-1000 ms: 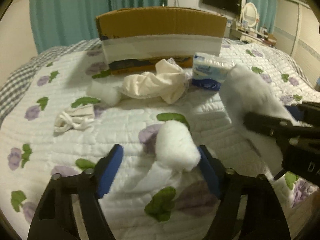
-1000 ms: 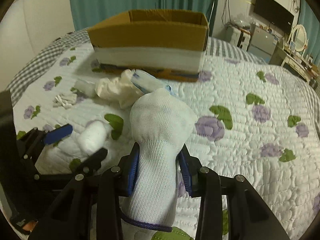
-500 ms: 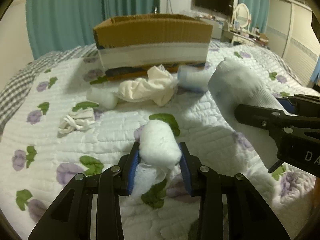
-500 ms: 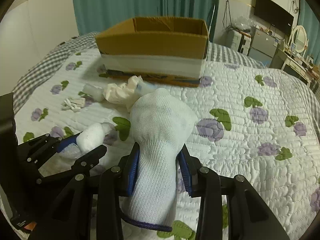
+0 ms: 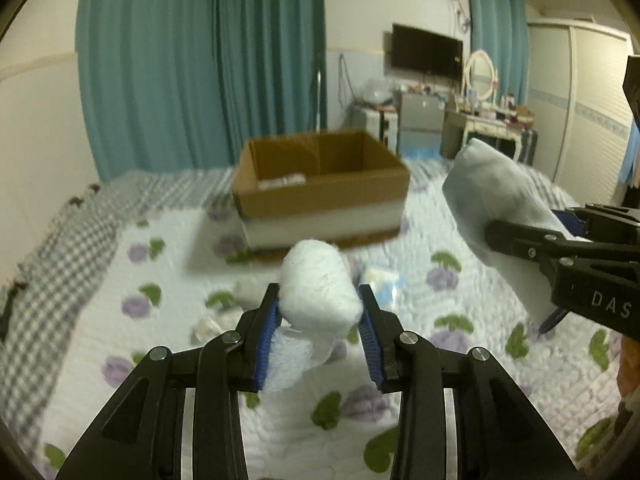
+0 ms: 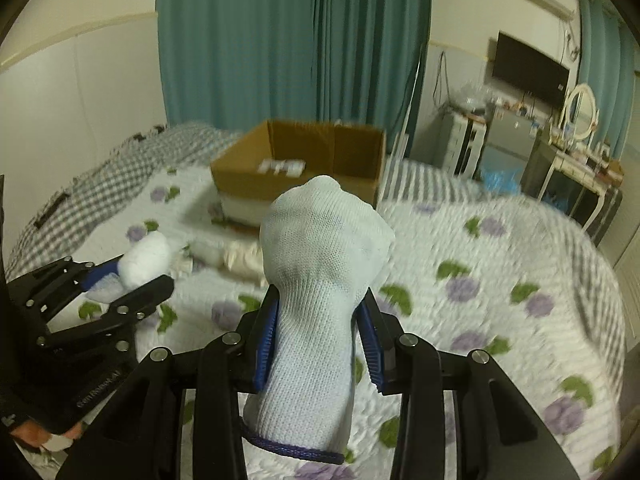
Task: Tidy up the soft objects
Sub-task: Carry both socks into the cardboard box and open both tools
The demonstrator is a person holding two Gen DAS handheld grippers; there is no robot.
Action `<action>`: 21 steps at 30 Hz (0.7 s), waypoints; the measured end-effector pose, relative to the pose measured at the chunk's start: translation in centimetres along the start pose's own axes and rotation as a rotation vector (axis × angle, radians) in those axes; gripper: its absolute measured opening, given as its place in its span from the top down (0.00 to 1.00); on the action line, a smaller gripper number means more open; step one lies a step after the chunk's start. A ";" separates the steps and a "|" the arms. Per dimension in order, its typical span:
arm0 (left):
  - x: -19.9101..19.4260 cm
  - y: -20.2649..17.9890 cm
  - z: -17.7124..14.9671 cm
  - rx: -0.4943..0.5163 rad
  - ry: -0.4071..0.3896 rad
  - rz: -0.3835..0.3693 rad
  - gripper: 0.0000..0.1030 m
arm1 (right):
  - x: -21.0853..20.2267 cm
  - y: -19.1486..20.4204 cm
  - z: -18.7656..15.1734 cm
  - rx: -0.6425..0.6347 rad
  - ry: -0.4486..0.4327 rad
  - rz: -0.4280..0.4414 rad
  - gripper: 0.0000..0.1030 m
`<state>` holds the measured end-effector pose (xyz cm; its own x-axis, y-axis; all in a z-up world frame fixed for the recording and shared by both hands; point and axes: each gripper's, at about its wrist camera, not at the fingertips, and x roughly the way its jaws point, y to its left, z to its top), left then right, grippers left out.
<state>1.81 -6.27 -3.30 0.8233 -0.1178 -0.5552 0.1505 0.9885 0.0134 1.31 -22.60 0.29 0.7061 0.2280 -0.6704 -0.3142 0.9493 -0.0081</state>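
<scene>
Cardboard box (image 5: 320,184) open-topped — quilt (image 5: 460,248) bare beside it.

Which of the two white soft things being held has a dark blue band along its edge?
The white knitted sock in the right gripper; its cuff is edged in dark blue. The fluffy white gauze roll in the left gripper has none.

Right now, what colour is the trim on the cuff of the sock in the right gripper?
Dark blue, on an otherwise white sock; the right wrist view shows it best.
</scene>
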 end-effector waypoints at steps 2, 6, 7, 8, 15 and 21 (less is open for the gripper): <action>-0.6 0.3 1.2 0.000 -0.023 0.001 0.65 | -1.0 -0.2 1.3 -0.006 -0.036 0.000 0.64; -1.5 0.7 4.0 0.021 -0.072 0.020 0.65 | -2.3 -0.9 4.4 -0.024 -0.098 -0.005 0.64; -1.7 0.6 4.5 0.027 -0.083 0.023 0.65 | -2.4 -1.1 5.1 -0.025 -0.108 0.000 0.64; -1.9 0.6 5.4 0.033 -0.097 0.026 0.65 | -2.4 -1.2 6.2 -0.026 -0.125 0.004 0.64; -0.5 0.9 10.8 0.078 -0.155 0.050 0.65 | 0.0 -1.7 12.6 -0.041 -0.191 0.006 0.64; 4.2 1.8 14.7 0.072 -0.146 0.055 0.65 | 5.1 -3.1 16.8 -0.012 -0.194 0.015 0.64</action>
<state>13.62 -6.38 6.58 0.9012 -0.0815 -0.4257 0.1377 0.9851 0.1030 16.53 -20.73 9.31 0.8100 0.2811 -0.5146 -0.3329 0.9429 -0.0089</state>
